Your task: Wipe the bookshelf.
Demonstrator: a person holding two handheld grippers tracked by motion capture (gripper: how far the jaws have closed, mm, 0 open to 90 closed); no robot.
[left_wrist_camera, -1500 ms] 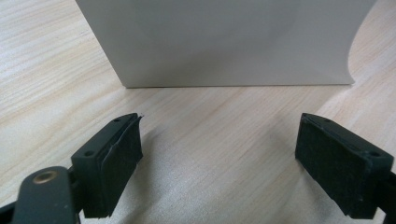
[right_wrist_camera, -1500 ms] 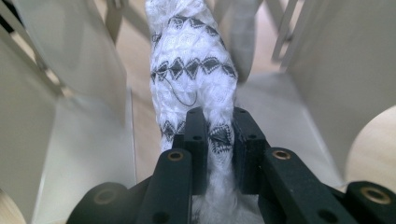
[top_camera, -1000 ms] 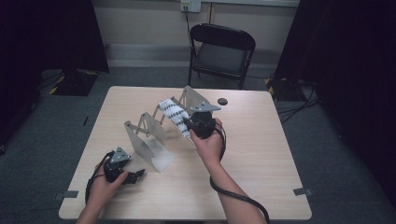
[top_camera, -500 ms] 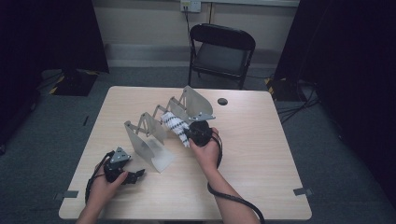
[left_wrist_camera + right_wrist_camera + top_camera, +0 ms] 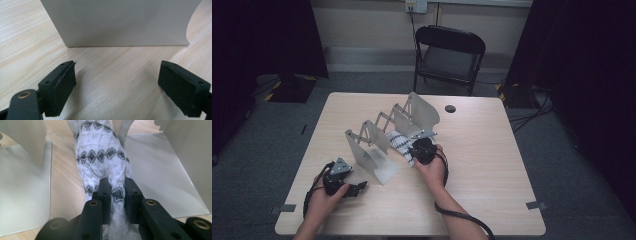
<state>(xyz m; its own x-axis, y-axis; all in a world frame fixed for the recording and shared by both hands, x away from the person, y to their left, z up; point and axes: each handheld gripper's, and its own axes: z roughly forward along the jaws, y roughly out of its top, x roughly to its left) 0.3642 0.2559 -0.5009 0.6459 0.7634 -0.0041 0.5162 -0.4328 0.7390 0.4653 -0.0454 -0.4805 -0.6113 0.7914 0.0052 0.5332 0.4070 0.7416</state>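
Note:
A white knitted cloth with black diamond patterns (image 5: 102, 160) lies between two plates of a grey metal expanding rack (image 5: 384, 132) on the wooden table (image 5: 492, 165). My right gripper (image 5: 117, 191) is shut on the near end of this cloth (image 5: 399, 142), low between the plates. In the high view the right gripper (image 5: 414, 150) sits at the rack's near right side. My left gripper (image 5: 117, 82) rests on the table at the front left, open, with nothing between its pads. It faces the rack's nearest plate (image 5: 117, 22). From above, the left gripper (image 5: 354, 189) lies just short of that plate.
A black folding chair (image 5: 449, 55) stands beyond the table's far edge. A small dark round hole or disc (image 5: 450, 108) sits near the table's far side. Cables trail from both grippers toward the front edge. Bare tabletop stretches to the right.
My right gripper has come down and toward the near side with the cloth, sinking between the rack's plates. The left gripper has stayed put.

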